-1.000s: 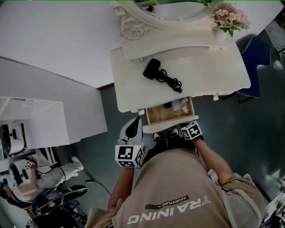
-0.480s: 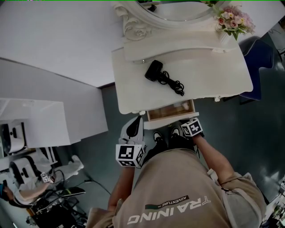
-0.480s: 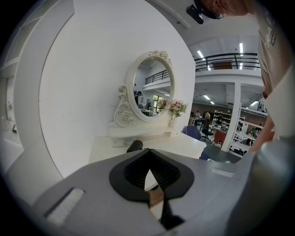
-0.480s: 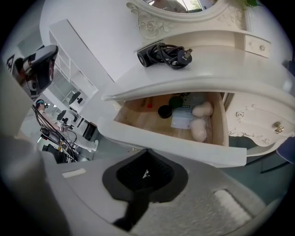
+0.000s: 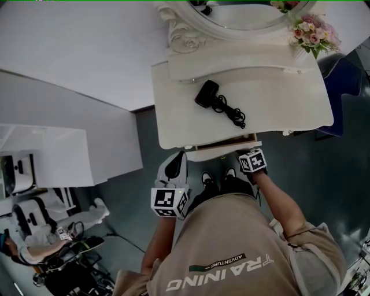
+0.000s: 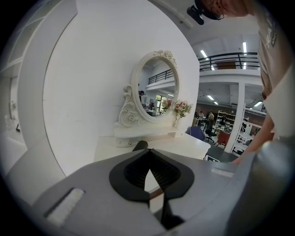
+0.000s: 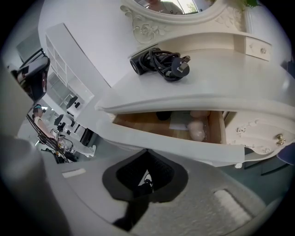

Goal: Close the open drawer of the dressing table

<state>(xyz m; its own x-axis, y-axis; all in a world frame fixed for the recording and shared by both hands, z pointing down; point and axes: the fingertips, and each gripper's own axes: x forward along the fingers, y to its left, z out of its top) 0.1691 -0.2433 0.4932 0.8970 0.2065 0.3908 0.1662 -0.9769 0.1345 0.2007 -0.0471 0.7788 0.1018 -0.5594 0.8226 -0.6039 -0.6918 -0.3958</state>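
Observation:
The white dressing table (image 5: 272, 104) stands ahead of me. Its drawer (image 5: 222, 152) is pushed almost fully in, with only a thin strip of wood showing. In the right gripper view the drawer (image 7: 184, 148) still gapes a little, and a pale pink item (image 7: 197, 131) and a dark item lie inside. My right gripper (image 5: 245, 155) is at the drawer front's right end, jaws shut (image 7: 144, 177) on nothing. My left gripper (image 5: 172, 167) hangs left of the drawer and below the table edge, jaws shut (image 6: 150, 177) and empty.
A black hair dryer with a coiled cord (image 5: 219, 103) lies on the tabletop. An oval mirror (image 5: 231, 14) and pink flowers (image 5: 315, 32) stand at the back. A white wall panel (image 5: 75, 156) is to the left, a blue chair (image 5: 347, 81) to the right.
The drawer has slid into the table from well open to almost shut. My right gripper moved forward with its front. The left gripper stayed put.

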